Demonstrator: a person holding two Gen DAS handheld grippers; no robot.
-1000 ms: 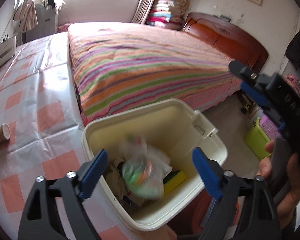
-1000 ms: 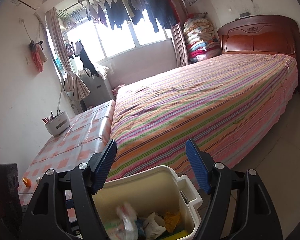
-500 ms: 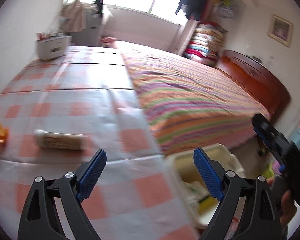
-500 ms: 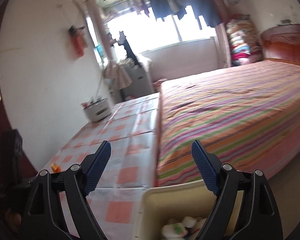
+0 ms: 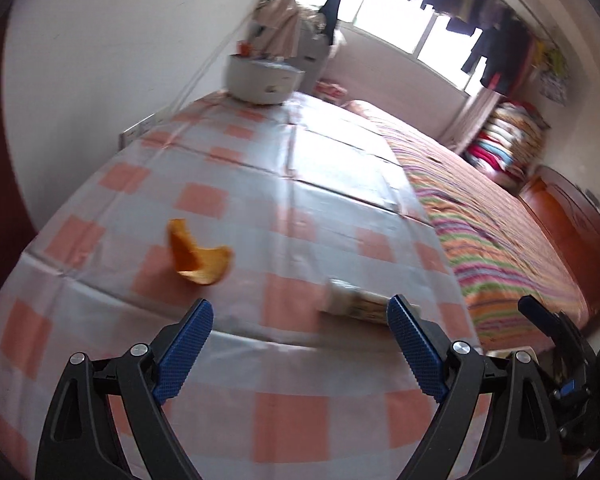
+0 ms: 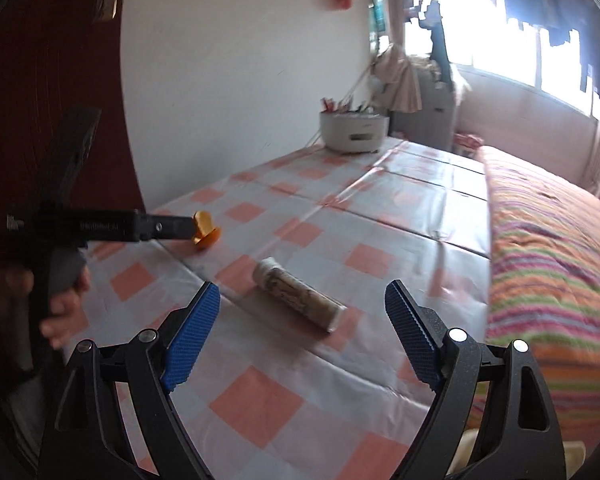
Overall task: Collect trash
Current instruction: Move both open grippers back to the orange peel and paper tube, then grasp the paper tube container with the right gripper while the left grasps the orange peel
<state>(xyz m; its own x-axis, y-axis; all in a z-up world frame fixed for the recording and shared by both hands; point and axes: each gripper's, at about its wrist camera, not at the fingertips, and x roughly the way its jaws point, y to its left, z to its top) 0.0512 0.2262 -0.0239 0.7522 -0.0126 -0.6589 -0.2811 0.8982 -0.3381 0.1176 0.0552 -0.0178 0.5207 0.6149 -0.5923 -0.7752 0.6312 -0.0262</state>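
An orange peel [image 5: 198,258] lies on the checked tablecloth [image 5: 300,184]; it also shows in the right wrist view [image 6: 205,232]. A beige paper cup [image 5: 354,300] lies on its side to the right of the peel, and shows in the right wrist view [image 6: 298,294]. My left gripper [image 5: 300,344] is open and empty, above the table's near part, short of both items. My right gripper [image 6: 302,332] is open and empty, just short of the cup. The left gripper's body [image 6: 100,226] shows at the left in the right wrist view, partly hiding the peel.
A white round holder with pens [image 6: 354,130] stands at the table's far end by the wall. A bed with a striped cover [image 5: 500,236] runs along the table's right side. A sliver of the cream bin [image 6: 572,454] shows at bottom right.
Both grippers have swung left, away from the cream trash bin and onto the table. The bin has left the left wrist view. The peel and cup are now closer.
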